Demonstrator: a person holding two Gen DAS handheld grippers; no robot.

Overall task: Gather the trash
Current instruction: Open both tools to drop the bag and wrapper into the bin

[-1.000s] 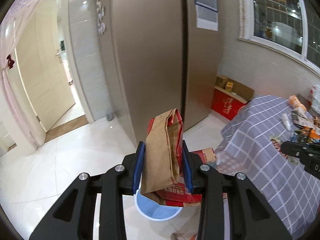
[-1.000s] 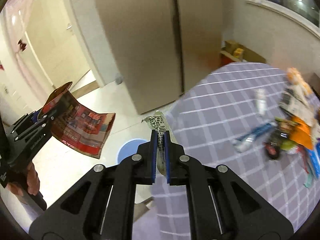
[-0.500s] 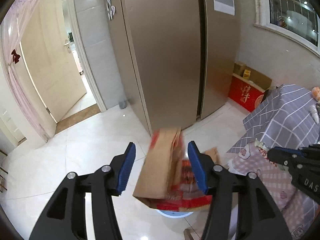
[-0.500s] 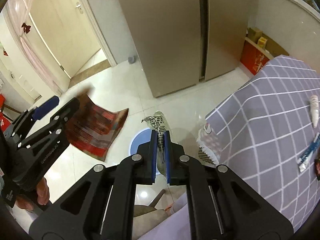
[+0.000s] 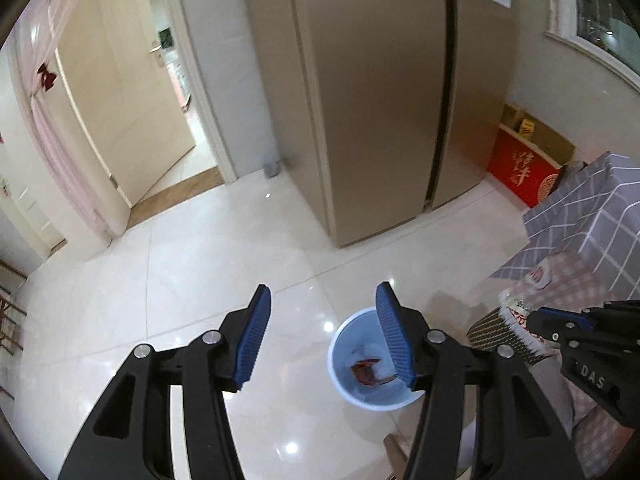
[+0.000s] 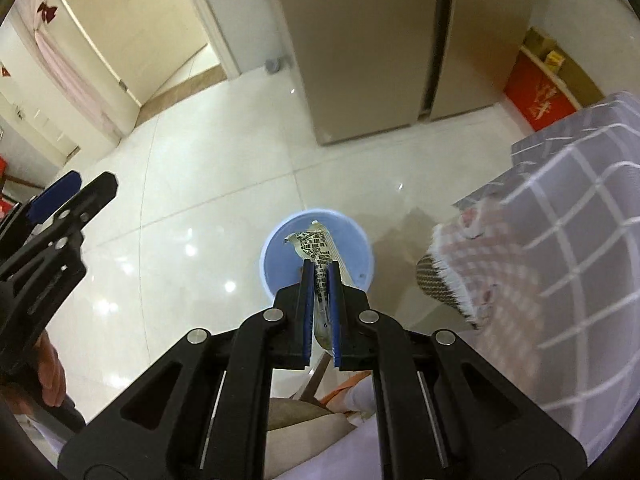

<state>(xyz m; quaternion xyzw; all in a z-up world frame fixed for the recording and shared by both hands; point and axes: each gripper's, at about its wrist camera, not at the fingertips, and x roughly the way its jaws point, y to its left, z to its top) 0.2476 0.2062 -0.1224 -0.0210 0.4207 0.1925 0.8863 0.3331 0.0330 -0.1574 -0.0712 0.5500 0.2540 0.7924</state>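
Dropped from the left gripper [image 5: 323, 332], whose jaws are now parted and empty, the red paper bag [image 5: 370, 372] is seen inside the blue bin [image 6: 318, 256], while a printed wrapper [image 6: 316, 250] is kept pinched by the right gripper [image 6: 321, 312] above it.

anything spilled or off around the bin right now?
Nothing stands out. The blue bin stands upright on the floor with red trash inside it, none visible beside it. The left gripper is open and empty; the right gripper holds a printed wrapper above the bin.
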